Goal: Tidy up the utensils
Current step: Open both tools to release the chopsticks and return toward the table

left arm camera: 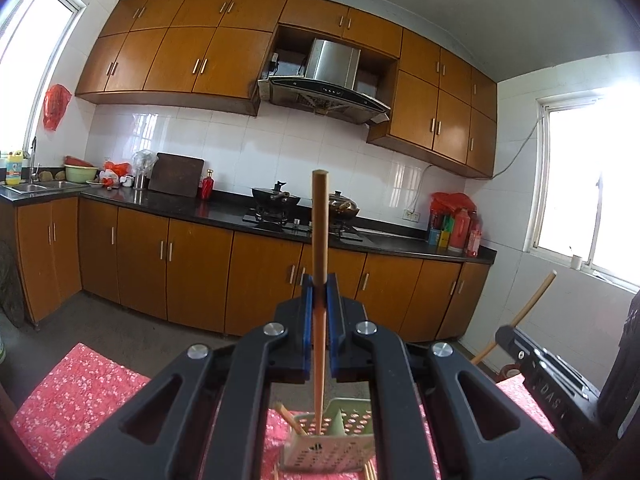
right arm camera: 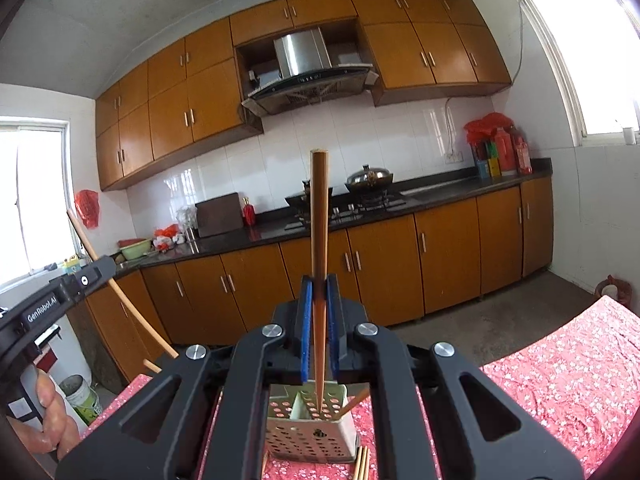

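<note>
each tool, left tool (left arm camera: 319,284) and right tool (right arm camera: 319,282), clenches an upright chopstick (left arm camera: 319,240) (right arm camera: 319,220), tip directly over the perforated holder (left arm camera: 332,456) (right arm camera: 312,440).

The left gripper (left arm camera: 319,286) pinches a long wooden chopstick (left arm camera: 319,240) upright between blue pads. Its lower tip stands inside a perforated pale-green utensil holder (left arm camera: 320,452) on the red floral tablecloth (left arm camera: 76,392).

A leaning chopstick (right arm camera: 352,402) partly blocks the perforated holder's (right arm camera: 312,440) open mouth.
</note>
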Action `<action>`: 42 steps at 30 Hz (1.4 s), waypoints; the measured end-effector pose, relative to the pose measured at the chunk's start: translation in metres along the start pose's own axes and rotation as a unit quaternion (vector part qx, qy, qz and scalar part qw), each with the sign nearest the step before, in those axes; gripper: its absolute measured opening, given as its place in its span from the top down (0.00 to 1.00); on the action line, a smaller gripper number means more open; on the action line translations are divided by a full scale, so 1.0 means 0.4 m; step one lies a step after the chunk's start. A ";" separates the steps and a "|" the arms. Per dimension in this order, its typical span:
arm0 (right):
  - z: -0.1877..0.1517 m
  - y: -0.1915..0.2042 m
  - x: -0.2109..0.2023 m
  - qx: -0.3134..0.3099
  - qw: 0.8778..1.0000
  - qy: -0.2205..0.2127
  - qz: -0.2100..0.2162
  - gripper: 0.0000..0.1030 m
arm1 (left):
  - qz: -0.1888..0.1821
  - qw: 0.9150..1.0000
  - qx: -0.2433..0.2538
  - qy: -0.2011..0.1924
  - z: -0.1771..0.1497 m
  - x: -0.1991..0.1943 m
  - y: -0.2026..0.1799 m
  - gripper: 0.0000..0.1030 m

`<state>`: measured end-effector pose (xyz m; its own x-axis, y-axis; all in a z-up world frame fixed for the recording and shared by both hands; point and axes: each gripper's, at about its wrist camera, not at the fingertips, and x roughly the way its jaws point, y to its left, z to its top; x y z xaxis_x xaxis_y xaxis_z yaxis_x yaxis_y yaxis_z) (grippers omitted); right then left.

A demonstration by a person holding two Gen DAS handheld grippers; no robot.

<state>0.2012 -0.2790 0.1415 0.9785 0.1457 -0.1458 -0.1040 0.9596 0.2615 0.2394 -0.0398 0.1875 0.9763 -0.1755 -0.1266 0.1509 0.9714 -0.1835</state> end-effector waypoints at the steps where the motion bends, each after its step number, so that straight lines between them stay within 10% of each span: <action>1: -0.008 -0.006 0.006 0.002 1.000 0.005 0.000 0.92 | 0.000 1.000 0.000 0.000 -0.004 0.009 0.001 0.93; 14: -0.046 0.004 0.038 -0.004 0.999 0.038 0.001 0.91 | 0.006 0.999 0.001 0.046 -0.083 0.101 0.015 0.91; 28: -0.047 -0.015 -0.079 -0.005 0.999 0.040 -0.016 0.89 | 0.060 0.997 -0.005 0.054 -0.082 -0.057 0.112 0.82; 42: -0.481 -0.079 -0.039 0.021 0.948 0.315 -0.027 0.89 | 0.084 0.961 -0.004 0.264 -0.474 -0.164 0.277 0.76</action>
<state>0.1549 -0.2652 -0.0482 0.6801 0.2249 -0.6978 -0.0374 0.9612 0.2733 0.1625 0.0490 -0.0095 0.7720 -0.0757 -0.6311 -0.0052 0.9921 -0.1254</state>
